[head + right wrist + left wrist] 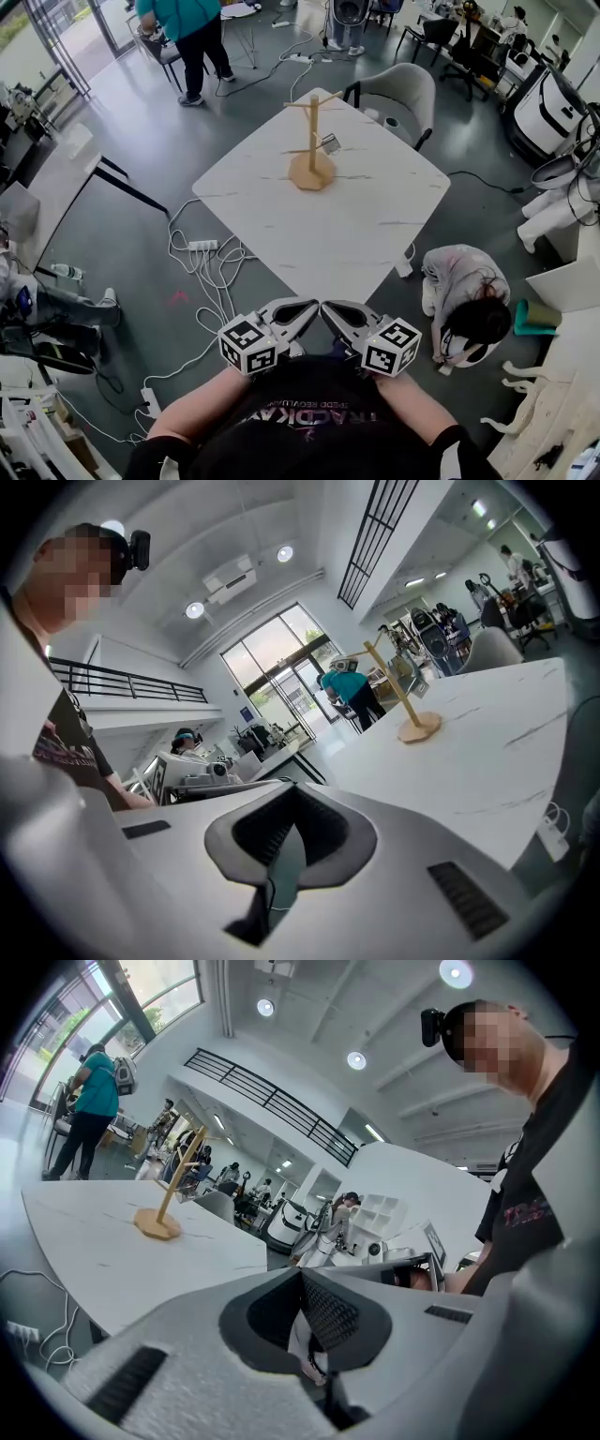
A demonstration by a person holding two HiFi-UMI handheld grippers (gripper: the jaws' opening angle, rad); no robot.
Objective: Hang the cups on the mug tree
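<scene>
I hold two tongs, one in each hand, both drawn in close to my chest at the near edge of the table. My left tongs (pixel 298 311) are closed on nothing: in the left gripper view (pixel 305 1335) the dark ribbed pads meet with no object between them. My right tongs (pixel 281 855) are the same, pads together and empty, and in the head view (pixel 334 313) their tips sit just beside the left pair's.

There is one mug tree (pixel 312 141), a wooden post with pegs on a round wooden base. It stands upright on the far half of the table, well apart from both tongs. I can count only one small greyish cup (pixel 328 143), right beside the trunk at the end of a lower peg; I cannot tell whether it hangs there or stands behind it.

The table (pixel 337 225) is a single white top with faint marble veins. One grey chair (pixel 401 94) is at its far corner. The floor (pixel 159 141) is smooth and grey, with white cables (pixel 202 272) and a power strip (pixel 202 246) left of the table. One person in a teal top (pixel 192 28) stands far off, and another person (pixel 464 300) crouches by the table's right side.
</scene>
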